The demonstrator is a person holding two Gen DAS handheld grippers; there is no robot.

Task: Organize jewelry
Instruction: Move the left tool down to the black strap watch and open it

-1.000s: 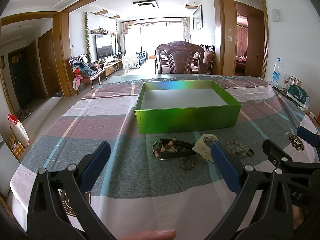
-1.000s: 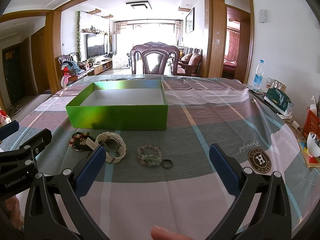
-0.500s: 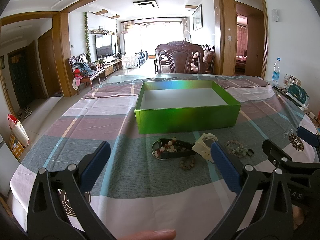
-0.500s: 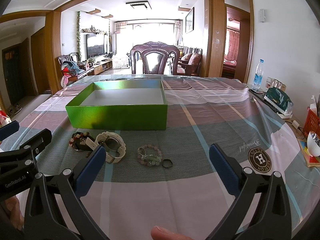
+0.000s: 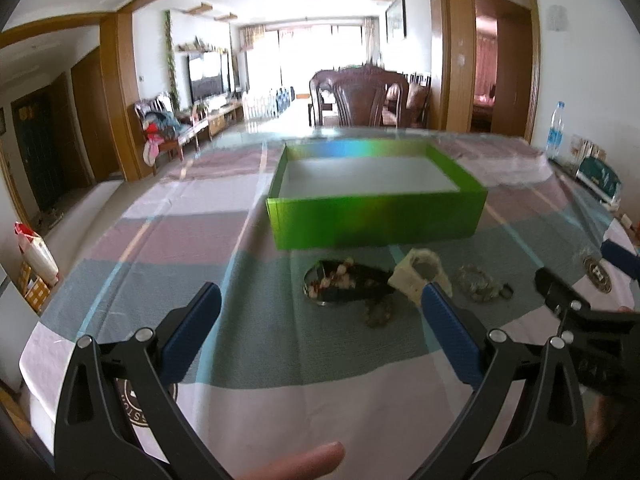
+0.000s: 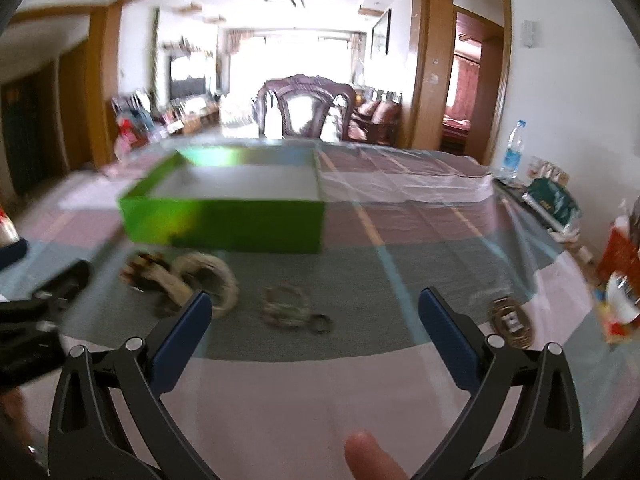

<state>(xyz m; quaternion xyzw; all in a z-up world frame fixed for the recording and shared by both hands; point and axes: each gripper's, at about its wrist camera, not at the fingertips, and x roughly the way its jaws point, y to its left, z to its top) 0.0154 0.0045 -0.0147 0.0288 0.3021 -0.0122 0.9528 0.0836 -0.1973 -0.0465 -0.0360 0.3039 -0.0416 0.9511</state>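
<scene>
Both tongs gape wide and empty above the checked tablecloth (image 5: pixel 280 344): left tongs (image 5: pixel 320 312), right tongs (image 6: pixel 316 314). Jewelry (image 5: pixel 348 280) lies just ahead of them, before the green box (image 5: pixel 376 216).

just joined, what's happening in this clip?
A person holds a two-finger gripper in each hand over a striped tablecloth. The left gripper and the right gripper are both open and hold nothing. A cream-white watch, a pale green bead bracelet, a small dark ring and a dark tangle of beads lie in front of the empty shiny green box. Nothing is sorted yet.
</scene>
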